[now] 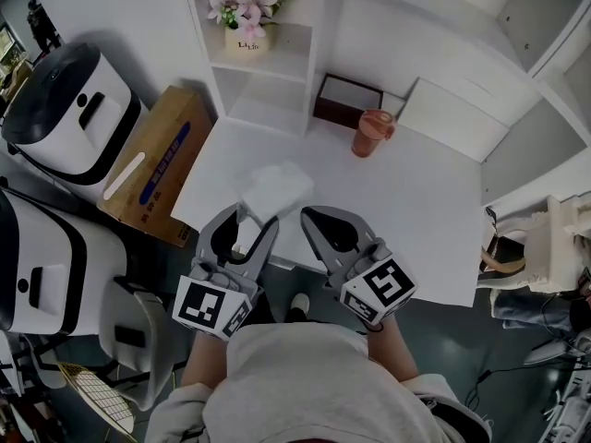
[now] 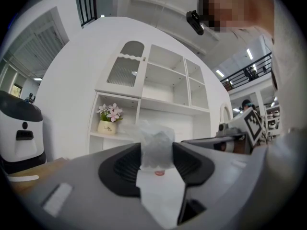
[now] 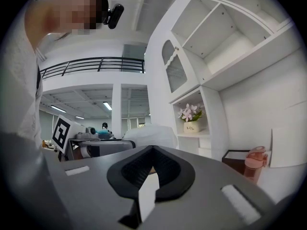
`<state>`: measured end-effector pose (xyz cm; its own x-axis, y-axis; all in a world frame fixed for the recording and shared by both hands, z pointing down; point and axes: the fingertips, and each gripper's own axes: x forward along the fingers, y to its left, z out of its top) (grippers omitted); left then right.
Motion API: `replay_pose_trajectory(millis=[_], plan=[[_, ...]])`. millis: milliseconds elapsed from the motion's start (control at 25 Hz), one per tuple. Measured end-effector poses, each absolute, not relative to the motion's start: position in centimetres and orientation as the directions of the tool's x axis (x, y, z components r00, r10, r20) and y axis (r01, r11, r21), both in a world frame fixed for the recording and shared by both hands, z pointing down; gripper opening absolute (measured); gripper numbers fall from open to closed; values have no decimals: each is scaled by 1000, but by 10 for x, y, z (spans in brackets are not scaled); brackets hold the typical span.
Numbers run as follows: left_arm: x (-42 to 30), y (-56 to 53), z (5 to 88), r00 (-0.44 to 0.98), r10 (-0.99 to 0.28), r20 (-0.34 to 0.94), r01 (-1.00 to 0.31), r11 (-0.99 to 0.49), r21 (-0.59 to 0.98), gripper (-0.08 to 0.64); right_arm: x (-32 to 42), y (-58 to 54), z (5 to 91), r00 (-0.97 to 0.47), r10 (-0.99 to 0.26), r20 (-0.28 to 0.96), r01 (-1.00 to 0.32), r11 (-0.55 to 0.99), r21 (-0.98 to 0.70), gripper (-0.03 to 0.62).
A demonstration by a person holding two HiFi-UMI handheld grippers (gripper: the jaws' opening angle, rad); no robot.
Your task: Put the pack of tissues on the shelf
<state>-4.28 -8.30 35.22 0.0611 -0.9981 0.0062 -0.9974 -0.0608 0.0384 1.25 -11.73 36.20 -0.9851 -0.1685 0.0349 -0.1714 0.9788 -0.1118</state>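
Slippage is the chief risk: the left gripper [image 1: 254, 221] [image 2: 157, 163] is clamped on only the near end of the pack [image 1: 273, 190] [image 2: 154, 145], whose soft wrapper bunches between the pads. Most of the pack juts past the jaws over the near-left part of the table [image 1: 406, 215]; I cannot tell whether it rests there or is just lifted. A quick swing could let it sag or pull free, likely off the table's near-left edge, which is close by. The right gripper [image 1: 319, 224] [image 3: 152, 150] has its jaws together on nothing, just right of the pack.

The shelf [image 1: 268, 109] stands at the far-left corner of the table. Its upper bay holds a flower pot [image 1: 246, 37], so the bare bay below looks the roomier target. The table between pack and shelf is bare; the cup [image 1: 372, 132] and dark box [image 1: 346, 100] sit well right of that line.
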Motion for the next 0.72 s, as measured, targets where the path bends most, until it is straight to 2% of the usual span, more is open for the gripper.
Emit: replay_pose_trajectory(millis=[720], plan=[[-106,-134,347,232,-972,21,-972,-231,45,198,-43,-160,356,-938,-342,51,-346,930,-128,2]])
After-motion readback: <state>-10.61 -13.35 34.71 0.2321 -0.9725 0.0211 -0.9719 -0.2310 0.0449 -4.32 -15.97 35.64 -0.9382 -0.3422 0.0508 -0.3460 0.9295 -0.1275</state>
